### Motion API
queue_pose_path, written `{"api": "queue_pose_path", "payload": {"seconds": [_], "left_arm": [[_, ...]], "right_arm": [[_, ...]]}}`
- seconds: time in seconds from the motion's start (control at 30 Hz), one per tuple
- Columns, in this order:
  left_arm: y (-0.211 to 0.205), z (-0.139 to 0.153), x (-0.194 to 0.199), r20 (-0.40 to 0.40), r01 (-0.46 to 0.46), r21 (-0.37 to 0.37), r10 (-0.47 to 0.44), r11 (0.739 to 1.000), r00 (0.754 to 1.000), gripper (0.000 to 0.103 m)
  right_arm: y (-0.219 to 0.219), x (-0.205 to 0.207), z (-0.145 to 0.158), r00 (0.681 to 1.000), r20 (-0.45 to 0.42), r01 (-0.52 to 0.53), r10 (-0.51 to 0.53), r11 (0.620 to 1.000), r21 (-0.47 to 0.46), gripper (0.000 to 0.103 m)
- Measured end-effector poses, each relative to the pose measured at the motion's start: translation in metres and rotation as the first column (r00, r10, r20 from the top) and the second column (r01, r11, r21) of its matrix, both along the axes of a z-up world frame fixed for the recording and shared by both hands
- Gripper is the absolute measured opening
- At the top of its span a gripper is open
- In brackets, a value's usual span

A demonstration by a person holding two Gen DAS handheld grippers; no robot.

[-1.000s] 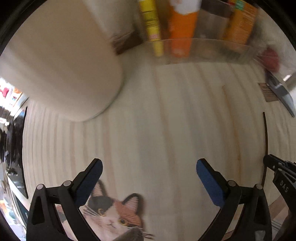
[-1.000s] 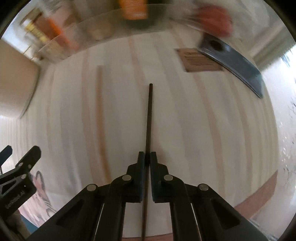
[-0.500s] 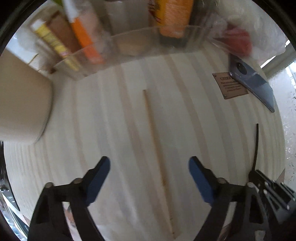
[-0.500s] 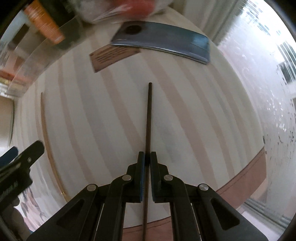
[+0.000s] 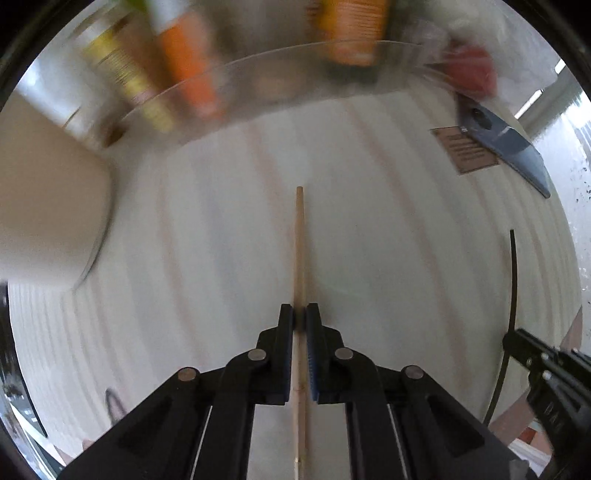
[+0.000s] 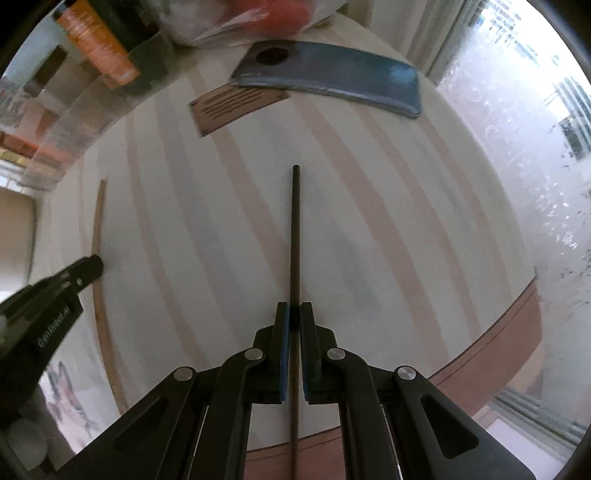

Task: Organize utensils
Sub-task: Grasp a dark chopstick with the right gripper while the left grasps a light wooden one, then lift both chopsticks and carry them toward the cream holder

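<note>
A clear-walled tray (image 5: 288,77) curves across the top of the left wrist view, from about ten o'clock to one o'clock, and holds several upright packages: a yellow-labelled one (image 5: 125,85), an orange tube (image 5: 188,62) beside it, and an orange-labelled can (image 5: 354,29) further round; motion blur smears all their print, and what else stands in the tray cannot be made out. The same tray shows at ten to eleven o'clock in the right wrist view, where an orange-labelled container (image 6: 99,44) is sharper but cut off by the lens edge. A large cream cylinder (image 5: 48,206) fills nine o'clock in the left view; whether it is an open holder cannot be told, since its top is out of frame. The left gripper (image 5: 300,321) has just been closing and its blue pads now pinch a pale wooden chopstick (image 5: 299,243), which lies on the striped tabletop (image 5: 388,240) and points toward twelve o'clock. The right gripper (image 6: 291,317) is clamped on a dark chopstick (image 6: 295,229), likewise pointing to twelve o'clock over the table; whether it rests on the surface cannot be told. Each tool appears at the other view's rim, only partly seen. A blue phone (image 6: 332,81) lies at twelve to one o'clock, overlapping a brown printed label (image 6: 236,103). A red blurred object in clear wrapping (image 5: 469,70) sits at one o'clock, unidentifiable. A cat picture (image 6: 70,402) at seven o'clock is mostly hidden.
</note>
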State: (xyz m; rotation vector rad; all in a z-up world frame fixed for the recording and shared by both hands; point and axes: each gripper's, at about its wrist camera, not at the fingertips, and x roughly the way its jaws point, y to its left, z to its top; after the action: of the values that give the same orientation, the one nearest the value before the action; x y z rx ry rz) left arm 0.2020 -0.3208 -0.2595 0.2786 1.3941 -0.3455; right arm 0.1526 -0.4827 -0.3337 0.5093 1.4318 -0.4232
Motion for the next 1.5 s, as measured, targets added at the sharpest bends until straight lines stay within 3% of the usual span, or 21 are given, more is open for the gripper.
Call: {"api": "queue_pose_path", "payload": {"seconds": [0.17,0.37,0.6,0.7,0.8,0.97,1.0,1.5], "left_arm": [[0.082,0.013,-0.012,-0.023,-0.106,-0.01,0.106,0.994,0.994,0.004],[0.187,0.019,-0.033,-0.046,-0.274,0.003,0.274,0.962,0.961,0.004],[0.253,-0.001,-0.045,-0.129,-0.465,-0.038,0.457,0.885,0.88,0.005],[0.289,0.006,-0.044,-0.118,-0.467,-0.051,0.459,0.883,0.881,0.005],[0.3,0.007,-0.047,-0.096,-0.436,-0.04,0.431,0.899,0.897,0.007],[0.279,0.001,-0.029,-0.07,-0.395,-0.011,0.393,0.919,0.917,0.009],[0.293,-0.006,-0.02,-0.069,-0.391,-0.008,0.39,0.92,0.918,0.01],[0.266,-0.022,-0.007,-0.065,-0.384,0.012,0.384,0.923,0.921,0.011]], "right_arm": [[0.042,0.006,0.013,0.998,0.04,-0.042,0.039,0.997,0.059,0.005],[0.121,0.031,0.028,0.987,0.072,-0.155,0.146,0.978,0.142,0.005],[0.218,0.077,0.01,0.923,0.008,-0.382,0.385,0.914,0.139,0.005],[0.243,0.088,0.0,0.882,-0.063,-0.461,0.467,0.883,0.094,0.006],[0.26,0.096,0.001,0.855,-0.1,-0.506,0.508,0.861,0.051,0.006],[0.277,0.109,0.002,0.848,-0.128,-0.514,0.515,0.857,0.042,0.006],[0.279,0.11,0.002,0.849,-0.13,-0.512,0.513,0.858,0.041,0.006],[0.277,0.108,-0.006,0.844,-0.134,-0.52,0.519,0.854,0.029,0.006]]}}
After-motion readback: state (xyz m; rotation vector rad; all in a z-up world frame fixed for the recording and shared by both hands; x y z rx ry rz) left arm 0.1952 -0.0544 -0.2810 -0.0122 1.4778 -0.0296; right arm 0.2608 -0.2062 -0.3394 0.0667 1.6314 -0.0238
